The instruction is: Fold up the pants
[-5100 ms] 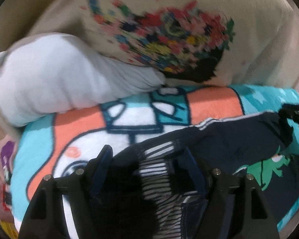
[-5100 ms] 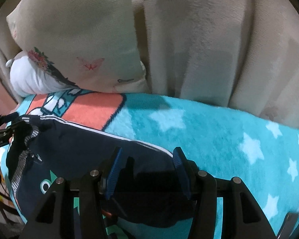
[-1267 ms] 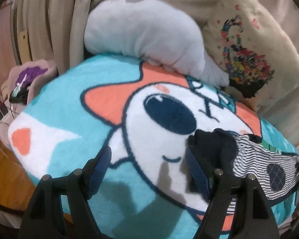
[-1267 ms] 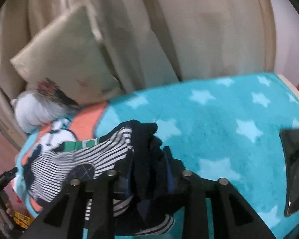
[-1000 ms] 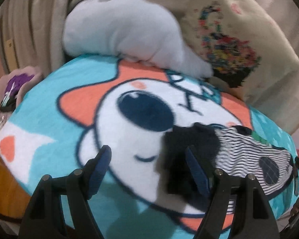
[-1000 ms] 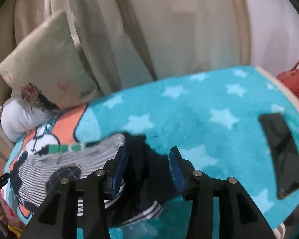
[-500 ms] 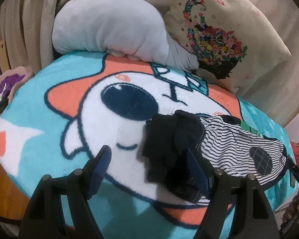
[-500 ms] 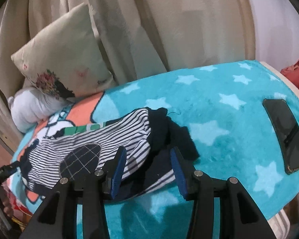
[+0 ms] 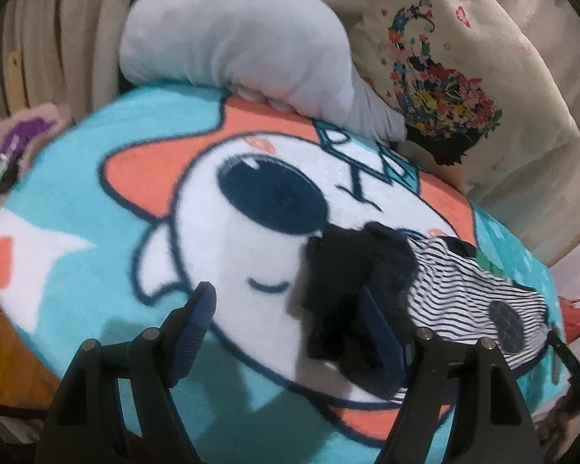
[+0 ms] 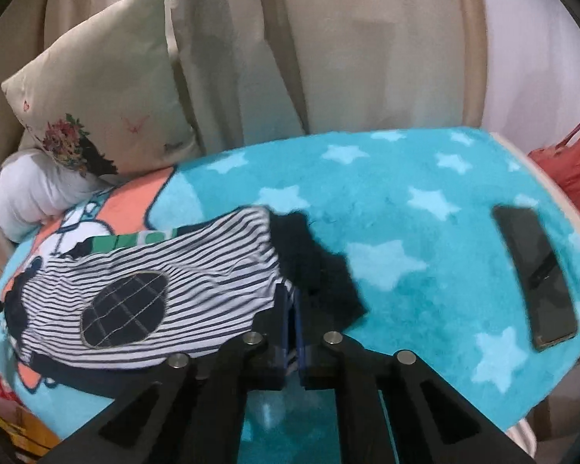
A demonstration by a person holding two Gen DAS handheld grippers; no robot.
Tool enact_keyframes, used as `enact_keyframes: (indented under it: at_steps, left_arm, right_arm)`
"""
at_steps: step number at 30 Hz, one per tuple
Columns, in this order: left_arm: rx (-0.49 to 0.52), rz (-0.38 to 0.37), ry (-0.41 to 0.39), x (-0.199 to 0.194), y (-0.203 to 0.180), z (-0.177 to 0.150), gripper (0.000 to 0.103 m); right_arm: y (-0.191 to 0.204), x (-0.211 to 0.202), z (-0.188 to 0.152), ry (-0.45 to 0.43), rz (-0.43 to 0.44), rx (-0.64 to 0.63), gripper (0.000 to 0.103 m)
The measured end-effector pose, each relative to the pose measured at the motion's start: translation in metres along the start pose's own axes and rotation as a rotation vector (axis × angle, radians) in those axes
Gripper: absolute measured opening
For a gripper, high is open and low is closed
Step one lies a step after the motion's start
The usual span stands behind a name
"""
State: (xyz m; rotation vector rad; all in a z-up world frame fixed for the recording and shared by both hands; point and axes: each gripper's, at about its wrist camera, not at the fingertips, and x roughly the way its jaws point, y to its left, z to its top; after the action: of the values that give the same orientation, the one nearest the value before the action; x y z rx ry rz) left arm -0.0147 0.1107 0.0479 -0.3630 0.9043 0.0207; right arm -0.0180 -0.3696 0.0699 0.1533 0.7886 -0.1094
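Note:
The pants [image 10: 154, 270] lie folded on the turquoise cartoon blanket [image 10: 406, 178], showing a navy-and-white striped side with a dark checked patch. A bunched navy part [image 10: 317, 266] sits at their right end. My right gripper [image 10: 289, 294] is shut, its blue pads together at the seam between the stripes and the navy. No fabric shows between them. In the left wrist view the same pants [image 9: 483, 294] lie to the right. My left gripper [image 9: 286, 294] is open, its right finger over the dark bunch [image 9: 348, 270] and only blanket [image 9: 77, 201] between the pads.
A grey plush pillow [image 9: 243, 38] and a floral cushion [image 9: 456, 62] lean against beige curtains at the back. A black phone [image 10: 533, 274] lies on the blanket's right side. A red bag [image 10: 568, 166] hangs beyond the right edge.
The right gripper's jaws have gone from half open to shut. The pants now lie free on the blanket with the striped side up. The left gripper stayed open and barely shifted.

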Motion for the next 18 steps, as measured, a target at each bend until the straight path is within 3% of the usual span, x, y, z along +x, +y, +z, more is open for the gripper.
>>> enact_keyframes:
  at_steps: [5, 6, 7, 8, 15, 18]
  left_arm:
    - [0.028, -0.007, 0.026, 0.017, -0.013, 0.004, 0.072]
    - [0.038, -0.011, 0.032, 0.019, -0.016, 0.006, 0.064]
    - [0.048, -0.020, 0.048, 0.021, -0.019, 0.006, 0.034]
    - [0.055, -0.029, 0.073, 0.024, -0.021, 0.006, 0.030]
    - [0.114, 0.024, 0.079, -0.002, -0.028, -0.007, 0.025]
    - [0.129, 0.058, 0.144, 0.009, -0.024, -0.014, 0.026]
  right_arm:
    - [-0.011, 0.001, -0.003, 0.012, 0.070, 0.075, 0.004]
    - [-0.012, 0.000, -0.004, 0.009, 0.082, 0.086, 0.004]
    - [-0.012, -0.001, -0.005, 0.006, 0.086, 0.090, 0.004]
    - [-0.011, -0.001, -0.006, 0.002, 0.087, 0.091, 0.004]
    - [-0.012, -0.005, -0.003, -0.019, 0.101, 0.106, 0.004]
    - [-0.011, -0.003, -0.003, -0.021, 0.120, 0.121, 0.004]
